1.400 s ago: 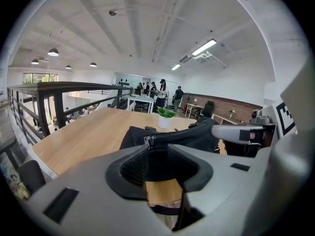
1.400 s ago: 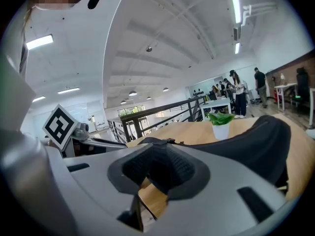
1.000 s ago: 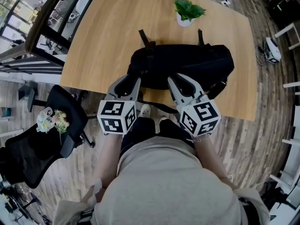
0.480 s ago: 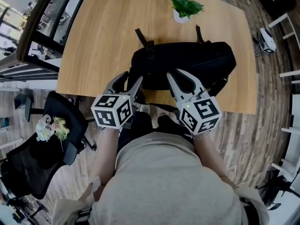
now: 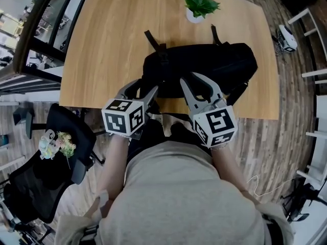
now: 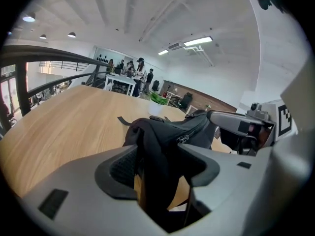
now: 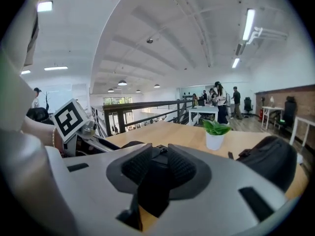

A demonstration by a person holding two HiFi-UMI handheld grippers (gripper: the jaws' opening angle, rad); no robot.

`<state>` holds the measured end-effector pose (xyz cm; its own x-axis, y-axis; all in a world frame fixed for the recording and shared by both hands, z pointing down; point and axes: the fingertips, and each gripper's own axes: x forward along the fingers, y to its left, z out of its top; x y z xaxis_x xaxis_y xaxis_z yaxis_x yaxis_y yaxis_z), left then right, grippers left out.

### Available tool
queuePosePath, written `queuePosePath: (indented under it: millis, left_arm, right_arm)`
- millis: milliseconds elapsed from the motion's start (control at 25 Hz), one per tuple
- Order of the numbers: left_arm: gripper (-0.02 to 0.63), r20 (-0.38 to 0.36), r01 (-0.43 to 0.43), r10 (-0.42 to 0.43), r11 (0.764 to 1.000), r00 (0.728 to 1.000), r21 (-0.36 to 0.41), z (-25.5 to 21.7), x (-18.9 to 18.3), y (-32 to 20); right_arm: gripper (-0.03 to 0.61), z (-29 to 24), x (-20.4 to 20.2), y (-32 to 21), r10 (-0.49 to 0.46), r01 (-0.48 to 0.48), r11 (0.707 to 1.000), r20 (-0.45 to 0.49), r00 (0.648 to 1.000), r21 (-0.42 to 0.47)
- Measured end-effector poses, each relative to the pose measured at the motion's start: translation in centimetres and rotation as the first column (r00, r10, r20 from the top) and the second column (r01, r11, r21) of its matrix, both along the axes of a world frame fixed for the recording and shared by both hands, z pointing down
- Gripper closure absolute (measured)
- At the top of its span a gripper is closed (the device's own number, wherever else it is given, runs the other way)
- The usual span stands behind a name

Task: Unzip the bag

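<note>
Both finger pairs just opened wider. My left gripper (image 5: 144,87): fingers apart, bag (image 5: 204,60) fold loose between them. My right gripper (image 5: 196,81): fingers pinching bag fabric, tabletop (image 5: 112,34) beneath.

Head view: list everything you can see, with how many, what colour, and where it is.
table: one, light wood, fills the upper middle
bag: one, black, lying on the table's near half
potted plant: one, green leaves in a white pot, far side of the table behind the bag
office chair: one, black, on the floor at lower left
flowers: what looks like one small pale bunch, on the chair
floor: wood planks, all round the table
person's shirt: one, grey, bottom middle
left gripper: one, grey, at the bag's near left; jaws have just been opening, wide apart, bag fabric between them
right gripper: one, grey, at the bag's near middle; jaws have just been opening, pads against a fold of the bag
</note>
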<state>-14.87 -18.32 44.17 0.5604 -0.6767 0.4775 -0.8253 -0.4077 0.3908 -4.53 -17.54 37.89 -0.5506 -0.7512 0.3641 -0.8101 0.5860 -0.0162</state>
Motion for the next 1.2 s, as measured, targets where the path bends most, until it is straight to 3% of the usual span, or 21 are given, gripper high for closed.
queuePosePath:
  millis: [280,440,680,1200]
  left_arm:
    - [0.374,-0.025,-0.063,0.063,0.998,0.998,-0.005,0.4,0.6,-0.4]
    - [0.454,-0.051,-0.098,0.098,0.995,0.994,-0.008,0.2,1.3,-0.3]
    - [0.502,-0.101,-0.116,0.115,0.993,0.988,0.001,-0.5,1.6,-0.5]
    - [0.515,-0.186,-0.16,0.156,0.987,0.97,-0.004,-2.2,2.3,-0.6]
  right_arm:
    - [0.485,0.2,-1.6,0.4,-0.048,0.054,0.998,-0.133,0.99,0.04]
    - [0.486,0.5,-2.2,0.6,-0.075,0.083,0.996,-0.154,0.985,0.044]
    - [0.485,0.6,-3.5,0.8,-0.111,0.132,0.987,-0.201,0.973,0.095]
    - [0.483,2.0,-4.7,1.6,-0.13,0.18,0.975,-0.327,0.936,0.129]
